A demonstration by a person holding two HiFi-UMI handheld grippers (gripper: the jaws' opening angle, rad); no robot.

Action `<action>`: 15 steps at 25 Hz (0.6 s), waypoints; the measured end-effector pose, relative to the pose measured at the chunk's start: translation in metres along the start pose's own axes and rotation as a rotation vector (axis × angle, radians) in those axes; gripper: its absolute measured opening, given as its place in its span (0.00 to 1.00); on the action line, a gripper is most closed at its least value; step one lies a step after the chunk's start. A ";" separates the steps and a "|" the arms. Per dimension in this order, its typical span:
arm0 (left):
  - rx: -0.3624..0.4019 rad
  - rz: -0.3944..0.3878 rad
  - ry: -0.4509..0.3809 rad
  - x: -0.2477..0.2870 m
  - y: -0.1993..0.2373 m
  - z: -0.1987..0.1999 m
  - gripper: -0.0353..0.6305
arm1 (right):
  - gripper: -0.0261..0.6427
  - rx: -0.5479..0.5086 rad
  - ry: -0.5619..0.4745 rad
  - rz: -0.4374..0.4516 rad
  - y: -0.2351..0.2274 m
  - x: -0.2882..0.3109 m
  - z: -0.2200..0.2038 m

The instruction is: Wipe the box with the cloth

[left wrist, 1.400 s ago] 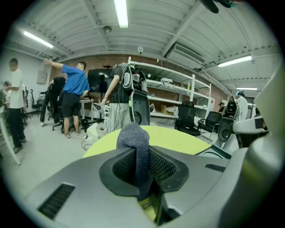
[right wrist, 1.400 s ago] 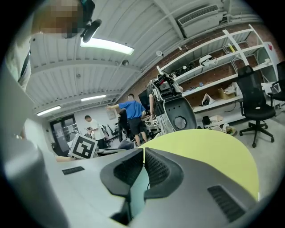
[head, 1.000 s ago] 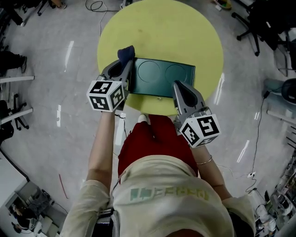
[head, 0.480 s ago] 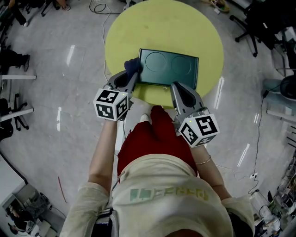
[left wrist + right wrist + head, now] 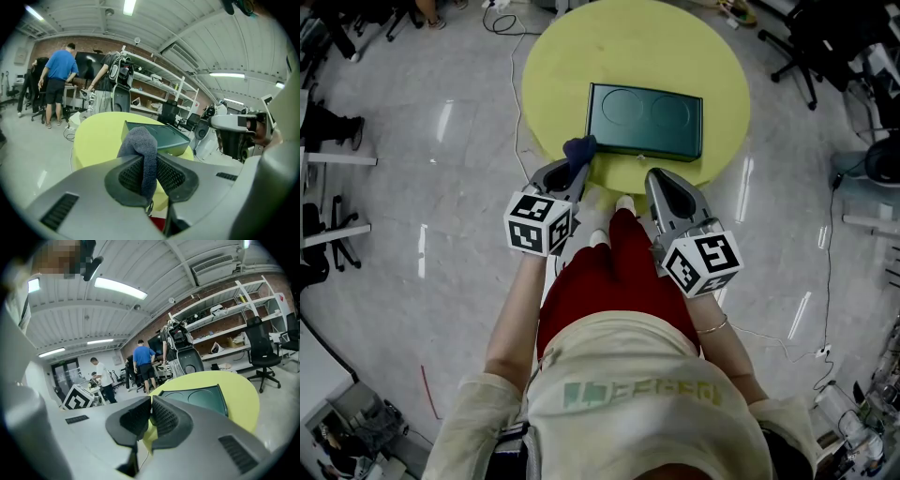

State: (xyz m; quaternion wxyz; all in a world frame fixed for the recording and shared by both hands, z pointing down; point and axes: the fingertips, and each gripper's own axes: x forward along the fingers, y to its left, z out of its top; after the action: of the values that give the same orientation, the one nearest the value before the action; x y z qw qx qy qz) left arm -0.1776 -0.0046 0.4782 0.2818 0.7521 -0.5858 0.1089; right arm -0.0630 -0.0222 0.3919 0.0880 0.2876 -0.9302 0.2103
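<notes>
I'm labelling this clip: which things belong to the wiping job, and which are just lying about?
Job: cloth, held in the left gripper; box; table under it.
Lying about: office chair, shelves, people in the background.

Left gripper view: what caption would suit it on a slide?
Left claw pinching a blue-grey cloth, green box on yellow table ahead.

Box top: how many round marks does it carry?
2. The left circle and the right circle lie side by side on the green box; none seems hidden.
</notes>
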 end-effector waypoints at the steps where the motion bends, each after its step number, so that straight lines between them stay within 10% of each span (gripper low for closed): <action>1: 0.003 -0.009 0.003 -0.004 -0.006 -0.004 0.15 | 0.10 -0.002 -0.003 -0.003 0.004 -0.005 -0.002; 15: -0.036 -0.167 0.052 -0.010 -0.074 0.004 0.15 | 0.10 0.010 -0.047 -0.149 -0.024 -0.043 0.012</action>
State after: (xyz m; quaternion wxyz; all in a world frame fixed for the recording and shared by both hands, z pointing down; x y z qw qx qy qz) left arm -0.1112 0.0130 0.4476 0.3183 0.7901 -0.5154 0.0939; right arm -0.0141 -0.0237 0.3772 0.0803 0.3611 -0.9071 0.2008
